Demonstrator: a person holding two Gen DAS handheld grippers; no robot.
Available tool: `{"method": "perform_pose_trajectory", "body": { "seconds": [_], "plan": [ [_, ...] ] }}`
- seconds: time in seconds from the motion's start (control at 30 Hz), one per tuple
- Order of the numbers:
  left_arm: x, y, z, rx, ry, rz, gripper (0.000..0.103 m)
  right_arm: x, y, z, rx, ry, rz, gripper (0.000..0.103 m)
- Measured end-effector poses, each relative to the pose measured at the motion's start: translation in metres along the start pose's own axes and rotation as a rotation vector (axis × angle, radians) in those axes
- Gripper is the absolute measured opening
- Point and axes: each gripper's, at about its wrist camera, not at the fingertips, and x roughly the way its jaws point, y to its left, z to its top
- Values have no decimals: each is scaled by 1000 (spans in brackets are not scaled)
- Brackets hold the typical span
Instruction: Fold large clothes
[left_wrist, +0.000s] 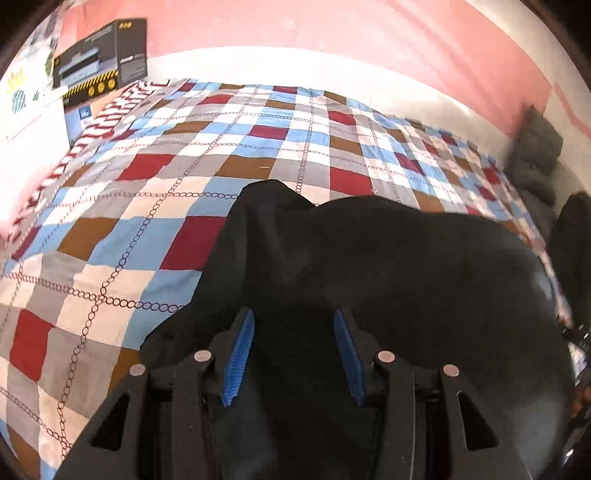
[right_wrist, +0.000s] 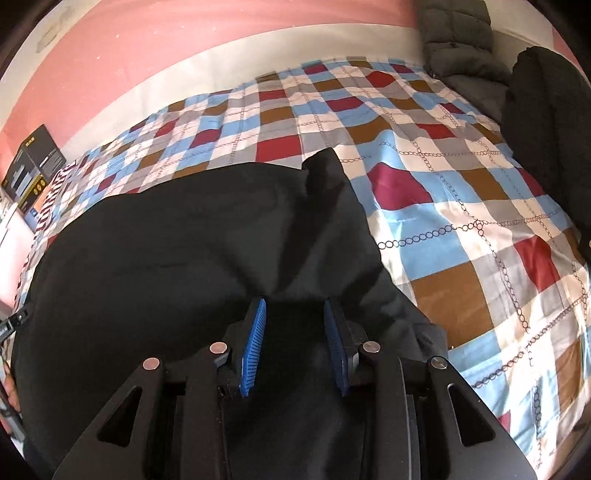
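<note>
A large black garment (left_wrist: 388, 266) lies spread on a checked bedspread (left_wrist: 184, 155); it also shows in the right wrist view (right_wrist: 177, 236). My left gripper (left_wrist: 293, 317) is open, its blue pads (left_wrist: 240, 354) wide apart over the garment's near left part. My right gripper (right_wrist: 295, 306) is open too, its blue pads (right_wrist: 253, 347) apart, with black cloth lying between and under them near the garment's right edge. I cannot tell whether either pad touches the cloth. A pointed fold (right_wrist: 325, 166) of the garment sticks up at its far right corner.
A dark cardboard box (left_wrist: 99, 55) stands at the bed's far left, also in the right wrist view (right_wrist: 33, 166). Grey cushions (right_wrist: 461, 44) and another black garment (right_wrist: 546, 129) lie at the far right. A pink wall (left_wrist: 332, 26) runs behind the bed.
</note>
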Motion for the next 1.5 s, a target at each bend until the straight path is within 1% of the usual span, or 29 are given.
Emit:
{"method": "perform_pose_trajectory", "body": {
  "seconds": [0.13,0.2,0.23,0.3,0.43,0.57,0.7,0.8,0.9,0.97,1.0,1.1,1.23,1.37,1.43,1.5],
  "plan": [
    [-1,-5,0,22,3,27,48,-4,0,1,-21,8,-7,33],
    [-10,-7,1,30,7,32,48,-14,1,0,-26,4,-26,33],
    [-17,-9,-1,30,7,20,47,-22,1,-2,-25,-2,-25,33],
    [-33,-12,-8,35,5,-19,48,-39,0,-9,-23,-17,5,33],
    [-70,-24,-35,69,-9,-76,48,-75,2,-35,-61,-46,33,34],
    [-98,-38,-65,85,-5,-112,48,-97,9,-61,-97,-48,38,34],
    [-116,-56,-90,96,9,-133,48,-111,25,-85,-111,-39,74,34],
    [-120,-68,-105,118,27,-159,48,-116,37,-97,-142,-35,100,34],
    [-117,-78,-114,158,41,-138,48,-110,42,-108,-172,-9,89,35],
    [-111,-78,-117,166,57,-120,48,-104,38,-114,-166,4,76,35],
    [-109,-78,-117,169,62,-112,48,-102,36,-116,-160,10,73,38],
    [-115,-77,-117,168,57,-96,48,-104,27,-116,-146,11,63,39],
    [-118,-66,-112,143,49,-52,48,-110,12,-113,-118,3,35,39],
    [-117,-47,-103,114,36,26,48,-111,-4,-107,-79,2,31,39],
    [-113,-36,-98,83,34,51,48,-108,-11,-104,-59,-5,29,39],
    [-105,-26,-97,58,45,88,48,-98,-20,-103,-21,13,13,39]
  ]
}}
